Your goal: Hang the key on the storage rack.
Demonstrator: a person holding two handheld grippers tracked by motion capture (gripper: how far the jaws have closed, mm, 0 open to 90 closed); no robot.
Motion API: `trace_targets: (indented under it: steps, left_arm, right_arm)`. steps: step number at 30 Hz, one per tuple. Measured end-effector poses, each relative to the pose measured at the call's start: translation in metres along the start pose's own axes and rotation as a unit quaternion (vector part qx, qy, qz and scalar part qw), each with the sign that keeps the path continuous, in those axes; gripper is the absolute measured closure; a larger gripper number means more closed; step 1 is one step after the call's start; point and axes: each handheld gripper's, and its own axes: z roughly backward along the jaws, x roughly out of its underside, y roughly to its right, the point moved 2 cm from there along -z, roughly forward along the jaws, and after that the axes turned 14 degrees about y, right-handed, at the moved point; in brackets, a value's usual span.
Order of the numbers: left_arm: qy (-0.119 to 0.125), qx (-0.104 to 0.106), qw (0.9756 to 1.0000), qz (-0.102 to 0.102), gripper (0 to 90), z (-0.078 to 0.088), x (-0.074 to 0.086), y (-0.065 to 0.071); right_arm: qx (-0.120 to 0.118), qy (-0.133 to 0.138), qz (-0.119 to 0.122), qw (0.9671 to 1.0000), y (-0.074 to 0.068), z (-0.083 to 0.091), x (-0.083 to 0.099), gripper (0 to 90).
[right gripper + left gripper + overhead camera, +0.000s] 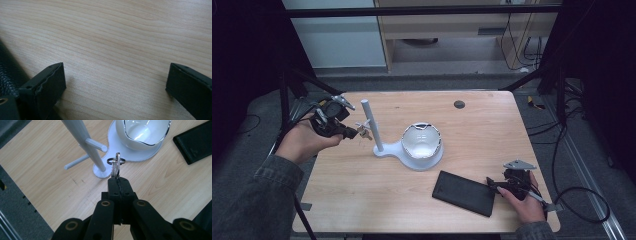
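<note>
Wood: a pale wooden table [362, 200] carries everything, seen first from the high view.
Stand: a white stand [384, 147] rises near the table's middle, its upright post bearing short pegs, its flat base spreading to the right.
Bowl: a white bowl [421, 140] with a dark, wavy rim sits on that base.
Case: a black case [464, 192] lies flat at the near right.
Left gripper: the left gripper [353, 133] is held above the table's left edge, its tips just left of the post, with a key [363, 132] at them.
Right gripper: the right gripper [493, 184] rests low at the near right corner, right beside the case's end.
Left gripper view: the jaws are pressed together on a silver key [115, 168] with its ring [115, 160]; the key stands upright from the tips, near the post [83, 142] and a peg [96, 144], apart from both; the bowl [142, 132] sits beyond.
Right gripper view: the jaws stand wide apart with bare wood [112, 50] between them; the case [8, 72] lies at the left edge, beside the left jaw.
</note>
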Motion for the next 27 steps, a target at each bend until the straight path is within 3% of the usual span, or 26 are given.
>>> trace_targets:
  steps: [21,27]
  left_arm:
    - [-0.026,-0.018,0.9995,-0.003,89.9,-0.007,-0.014,-0.008]
    - [-0.023,-0.019,0.9996,0.000,89.8,-0.008,-0.016,-0.008]
  right_arm:
    - [-0.002,0.000,0.000,1.0000,0.000,0.000,0.000,2.7]
    - [-0.002,0.000,0.000,1.0000,0.000,0.000,0.000,2.7]
